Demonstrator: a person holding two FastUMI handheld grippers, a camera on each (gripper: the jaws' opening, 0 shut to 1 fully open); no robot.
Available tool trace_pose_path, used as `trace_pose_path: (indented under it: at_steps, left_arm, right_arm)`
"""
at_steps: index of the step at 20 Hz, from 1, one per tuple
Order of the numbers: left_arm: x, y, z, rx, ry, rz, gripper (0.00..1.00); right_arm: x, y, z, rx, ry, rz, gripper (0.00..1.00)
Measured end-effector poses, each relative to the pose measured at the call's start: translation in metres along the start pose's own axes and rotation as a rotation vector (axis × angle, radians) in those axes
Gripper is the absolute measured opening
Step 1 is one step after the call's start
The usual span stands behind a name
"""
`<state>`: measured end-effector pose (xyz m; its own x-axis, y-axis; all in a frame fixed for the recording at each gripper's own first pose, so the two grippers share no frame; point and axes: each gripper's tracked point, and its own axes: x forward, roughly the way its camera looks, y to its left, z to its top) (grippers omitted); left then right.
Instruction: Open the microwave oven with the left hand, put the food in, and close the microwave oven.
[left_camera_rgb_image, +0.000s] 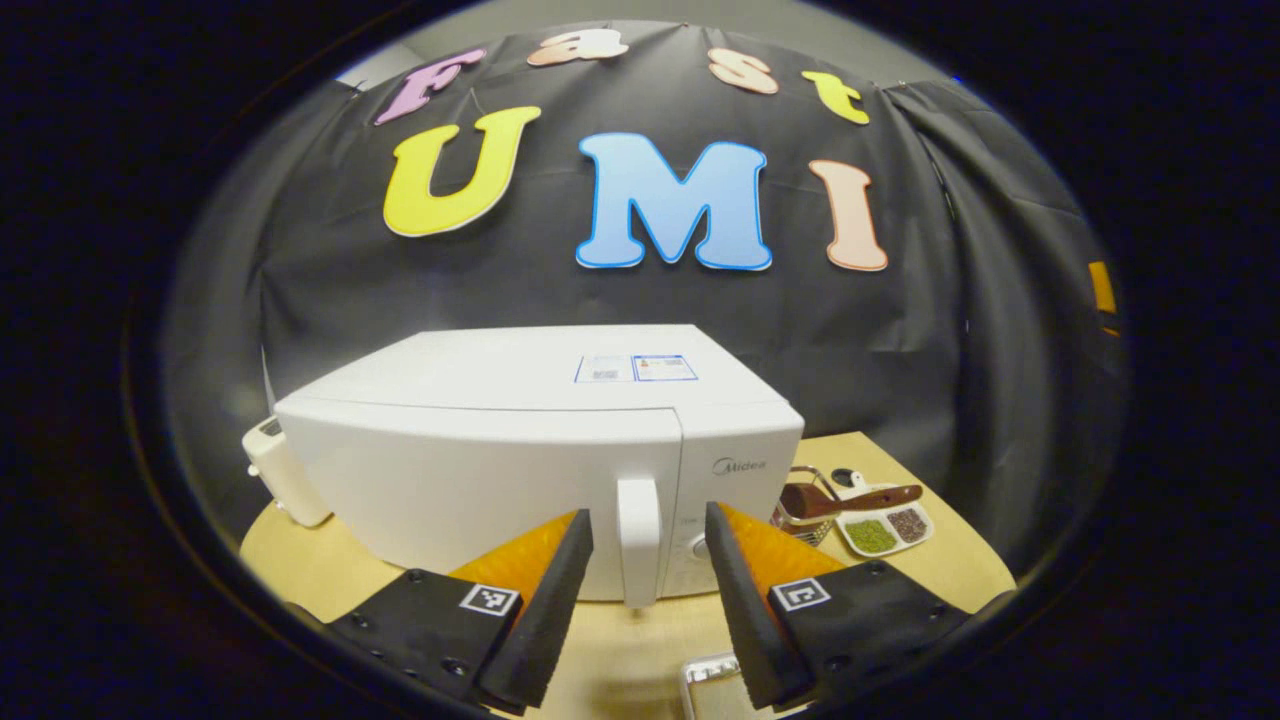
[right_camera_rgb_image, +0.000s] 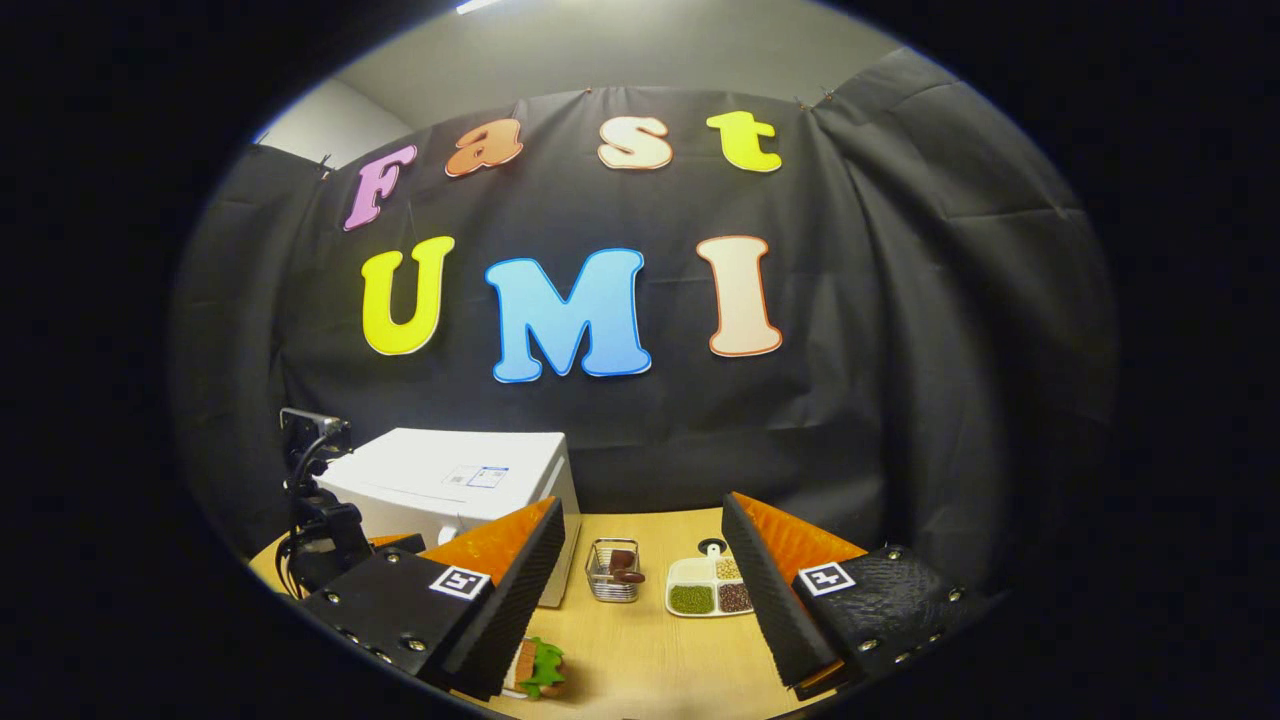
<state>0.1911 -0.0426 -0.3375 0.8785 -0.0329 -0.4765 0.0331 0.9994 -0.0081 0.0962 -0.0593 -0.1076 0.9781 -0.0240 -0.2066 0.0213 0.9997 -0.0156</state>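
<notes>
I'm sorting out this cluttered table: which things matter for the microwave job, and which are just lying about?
For the job: microwave, door handle, food, left gripper.

Lying about: wire basket, divided dish of beans, white appliance beside the microwave.

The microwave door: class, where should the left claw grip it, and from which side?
Grip the vertical handle at the door's right edge on the microwave, coming straight from the front. It stands proud as a narrow upright bar, and the open left claw already straddles it.

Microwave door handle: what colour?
White, matching the microwave; the door handle shows best in the left gripper view.
</notes>
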Motion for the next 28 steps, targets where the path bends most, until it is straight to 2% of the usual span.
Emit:
trace_pose_path:
  at_steps: [3,4,5,6,7,8,9,10,13,14,19,20,21,24,28]
  left_arm:
    - [0.021,0.011,-0.015,-0.005,0.040,0.041,0.70]
    - [0.021,0.002,-0.020,-0.034,0.064,0.005,0.59]
    - [0.021,-0.001,-0.016,-0.015,0.059,0.023,0.48]
    - [0.020,0.000,-0.016,0.007,0.078,0.024,0.31]
    - [0.019,0.001,-0.017,0.017,0.076,0.027,0.29]
    - [0.019,0.000,-0.016,0.029,0.083,0.022,0.21]
    - [0.020,0.000,-0.018,0.037,0.082,0.015,0.21]
    - [0.021,0.001,-0.018,0.040,0.086,0.009,0.12]
    - [0.016,0.001,-0.016,0.038,0.091,-0.009,0.14]
    - [0.022,0.000,-0.019,0.041,0.092,-0.012,0.08]
    - [0.018,0.000,-0.015,0.032,0.103,-0.060,0.08]
    - [0.013,0.000,-0.018,0.022,0.123,-0.072,0.11]
    - [-0.001,0.000,-0.024,0.026,0.125,-0.085,0.08]
    - [-0.046,0.006,-0.039,0.066,0.110,-0.136,0.08]
    - [-0.106,0.028,-0.063,0.097,0.140,-0.234,0.10]
  right_arm:
    - [0.012,-0.010,-0.007,0.014,0.026,0.001,0.96]
    - [0.016,-0.012,-0.008,0.023,0.030,0.004,0.96]
    - [0.018,-0.013,-0.008,0.030,0.032,0.010,0.96]
    - [0.022,-0.013,-0.009,0.037,0.036,0.018,0.96]
    - [0.025,-0.012,-0.011,0.044,0.040,0.028,0.96]
    - [0.027,-0.011,-0.012,0.051,0.044,0.040,0.96]
    - [0.030,-0.009,-0.013,0.057,0.044,0.051,0.96]
    - [0.032,-0.008,-0.014,0.061,0.045,0.058,0.96]
    - [0.031,-0.005,-0.014,0.065,0.046,0.070,0.96]
    - [0.029,-0.004,-0.013,0.061,0.044,0.065,0.96]
    - [0.015,0.002,-0.009,0.038,0.033,0.015,0.96]
    - [0.010,0.005,-0.010,0.040,0.035,-0.003,0.96]
    - [0.005,0.009,-0.008,0.043,0.031,-0.016,0.96]
    - [-0.009,0.023,-0.010,0.047,0.023,-0.053,0.96]
    - [-0.021,0.057,-0.018,0.044,0.038,-0.052,0.96]
